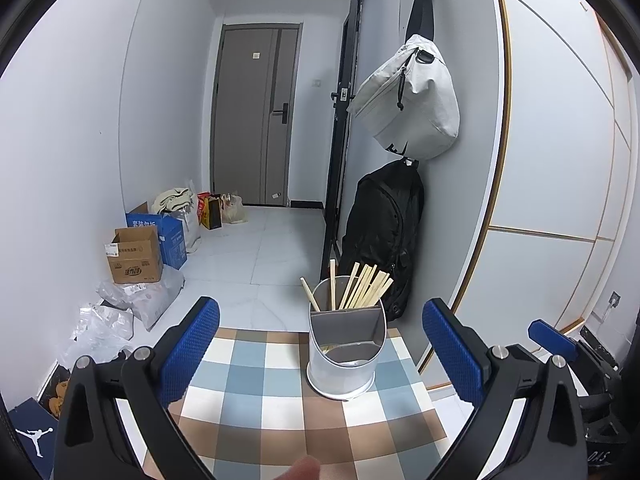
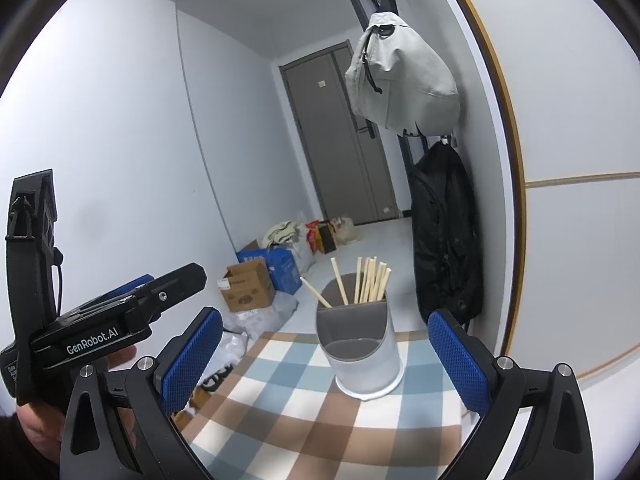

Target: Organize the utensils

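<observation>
Chopsticks (image 1: 362,286) stand bundled in the rear compartment of the divided holder (image 1: 346,354), at lower centre of the frame on the checkered cloth (image 1: 256,392); front compartment looks empty. We note left gripper (image 1: 320,344) fingers wide apart, holding nothing. Right gripper (image 2: 326,350) likewise spread and empty, holder between its pads, untouched.

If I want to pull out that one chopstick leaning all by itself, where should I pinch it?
Probably pinch the lone chopstick near its top end, coming from above on its left side. It tilts away from the bunched chopsticks in the utensil holder, so that end has open space around it.
</observation>
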